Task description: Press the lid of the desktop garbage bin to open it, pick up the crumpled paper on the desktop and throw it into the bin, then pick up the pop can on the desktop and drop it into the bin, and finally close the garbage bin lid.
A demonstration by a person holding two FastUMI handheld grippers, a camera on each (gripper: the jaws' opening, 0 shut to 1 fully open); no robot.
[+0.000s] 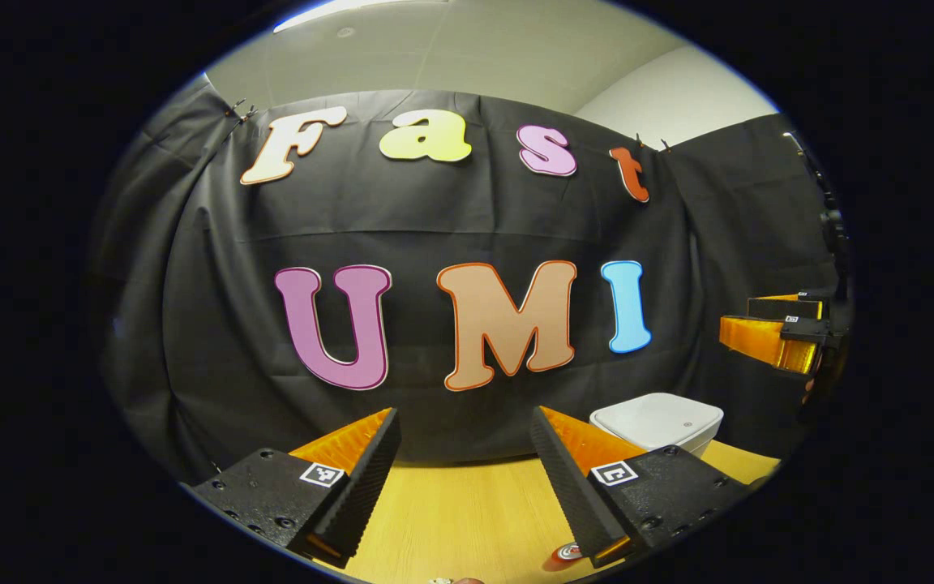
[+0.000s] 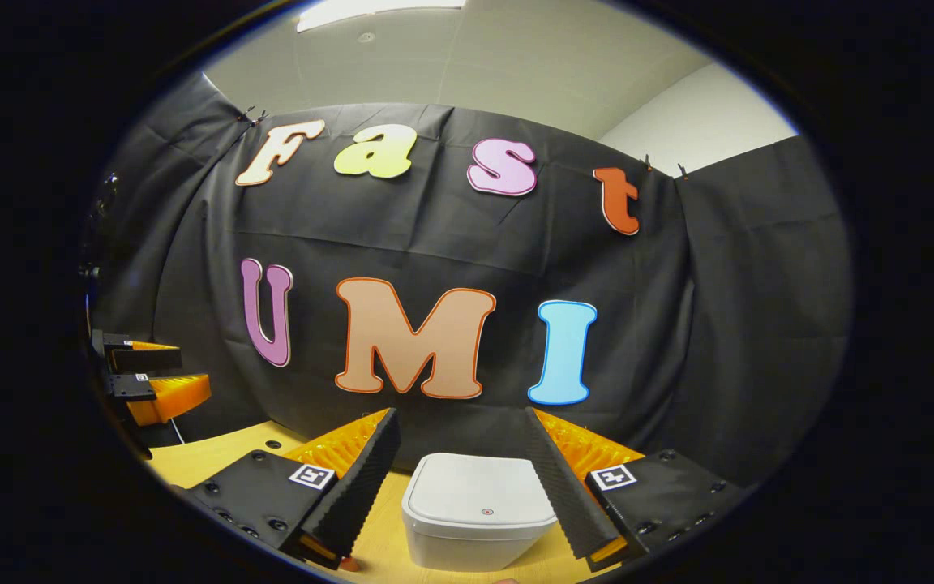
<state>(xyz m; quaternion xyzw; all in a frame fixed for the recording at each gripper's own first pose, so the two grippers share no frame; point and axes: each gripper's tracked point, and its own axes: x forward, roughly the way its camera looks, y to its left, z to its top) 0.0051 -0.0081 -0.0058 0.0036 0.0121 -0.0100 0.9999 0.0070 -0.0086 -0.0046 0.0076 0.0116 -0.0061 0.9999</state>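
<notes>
So the bin (image 2: 479,519) is sitting on the bench (image 1: 467,511) with its lid (image 2: 479,496) down flat, meaning step one, pressing the lid, isn't done yet as far as I can judge.

In the right gripper view the bin sits dead ahead at 12 o'clock from the right tongs (image 2: 460,487), framed between the two fingers, which are spread wide with nothing in them. There's a little round mark on the lid near its front edge, probably the press spot, and it's lined up almost on the centreline of those tongs. The bin's longer side runs across the view, roughly 9 to 3.

In the left gripper view the bin (image 1: 657,422) is off at about 1–2 o'clock from the left tongs (image 1: 463,487), partly behind the right-hand finger. Those tongs are wide open too and empty. So the right hand looks like the nearer and better-aimed one for the press: go forward and down onto the lid.

Each view also catches the other gripper off at the edge, held up above the bench.

At the bottom of the left gripper view a reddish round thing (image 1: 568,553) peeks out beside the finger, possibly the pop can, can't say for sure. Can't make out the paper
</notes>
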